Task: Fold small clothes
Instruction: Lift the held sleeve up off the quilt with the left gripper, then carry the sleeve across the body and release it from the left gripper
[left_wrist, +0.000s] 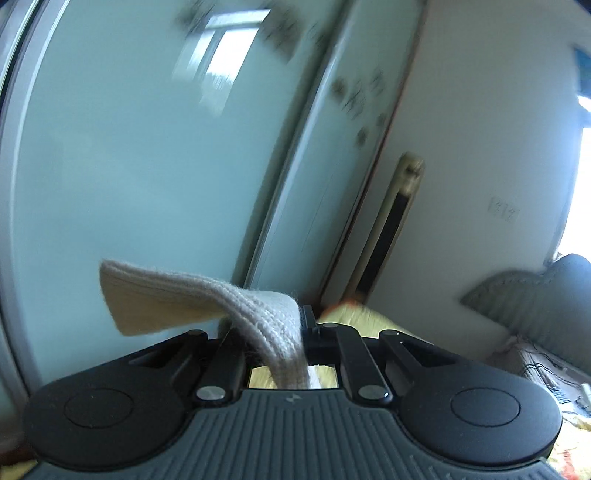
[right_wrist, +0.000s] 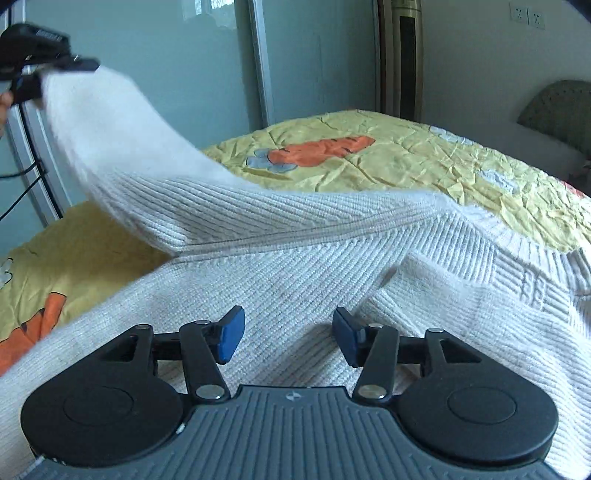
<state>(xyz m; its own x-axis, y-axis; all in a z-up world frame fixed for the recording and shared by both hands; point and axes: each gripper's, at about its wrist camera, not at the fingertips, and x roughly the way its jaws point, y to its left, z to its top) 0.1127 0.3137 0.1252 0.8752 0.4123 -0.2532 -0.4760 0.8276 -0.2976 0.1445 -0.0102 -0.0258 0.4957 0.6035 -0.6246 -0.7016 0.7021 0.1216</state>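
The white rib-knit sweater (right_wrist: 280, 266) lay spread across the crinkled yellow quilt with orange carrot prints (right_wrist: 406, 162), its body covering the quilt's near part. One long sleeve (right_wrist: 122, 147) rose from the quilt toward the upper left, where the left gripper (right_wrist: 44, 70) pinched its cuff. In the left wrist view, the left gripper (left_wrist: 301, 321) was clamped on that ribbed cuff (left_wrist: 207, 299), whose flat end flopped leftward past the black fingers. The right gripper (right_wrist: 288, 338) hovered just above the sweater body with its blue-padded fingers (right_wrist: 231, 339) spread apart and holding nothing. Beyond the quilt stood frosted pale-green sliding panels in grey metal frames (right_wrist: 192, 74) and a tall beige column unit with a dark vertical strip (right_wrist: 400, 55).
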